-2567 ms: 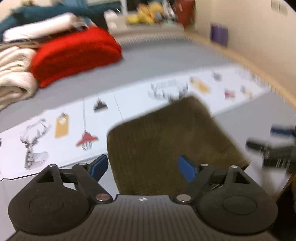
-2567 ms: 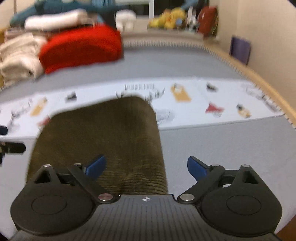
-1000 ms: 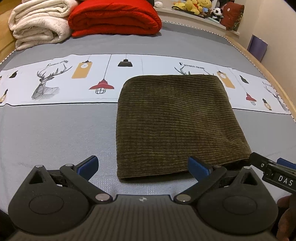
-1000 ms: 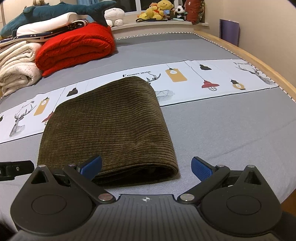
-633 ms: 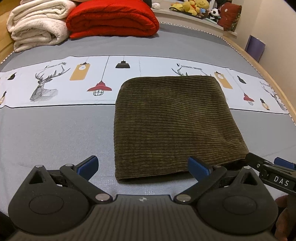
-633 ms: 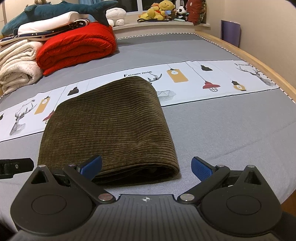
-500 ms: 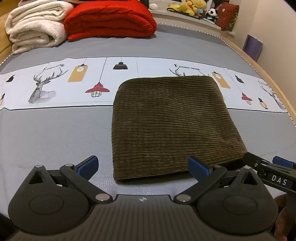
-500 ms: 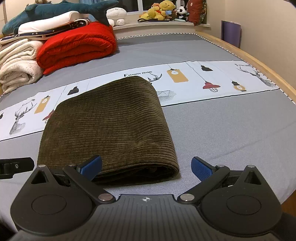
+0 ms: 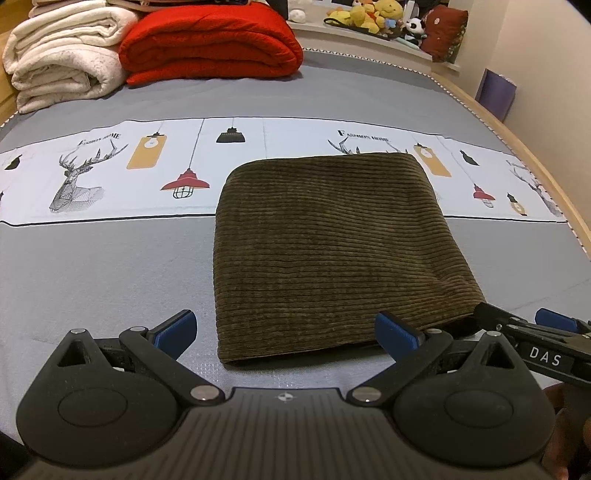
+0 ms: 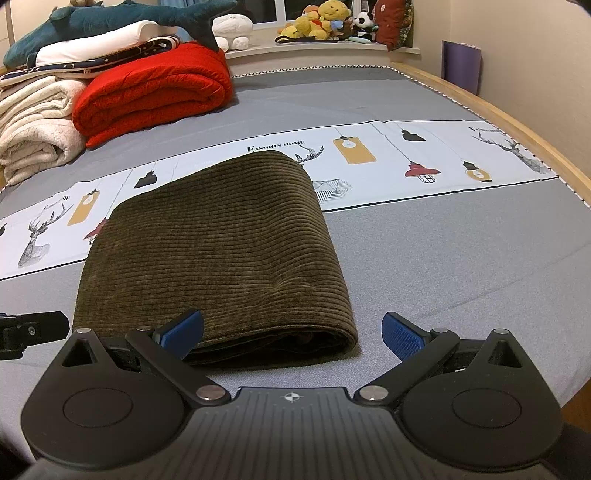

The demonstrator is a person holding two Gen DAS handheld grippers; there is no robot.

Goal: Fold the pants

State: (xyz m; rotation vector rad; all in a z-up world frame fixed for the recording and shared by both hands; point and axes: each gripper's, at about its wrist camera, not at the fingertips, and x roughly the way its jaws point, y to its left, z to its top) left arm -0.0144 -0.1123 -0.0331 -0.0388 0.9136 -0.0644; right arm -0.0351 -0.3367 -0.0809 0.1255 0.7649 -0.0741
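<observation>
Folded pants lie on the bed, far edge over the printed band. Folded blankets behind, plush toys on the ledge beyond.

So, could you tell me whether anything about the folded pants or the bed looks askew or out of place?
Nothing stands out. The pants lie in a compact folded rectangle on the bed, edges fairly even, with only a slight dimple near the front right corner. Both the left gripper and the right gripper are open, holding nothing.
</observation>
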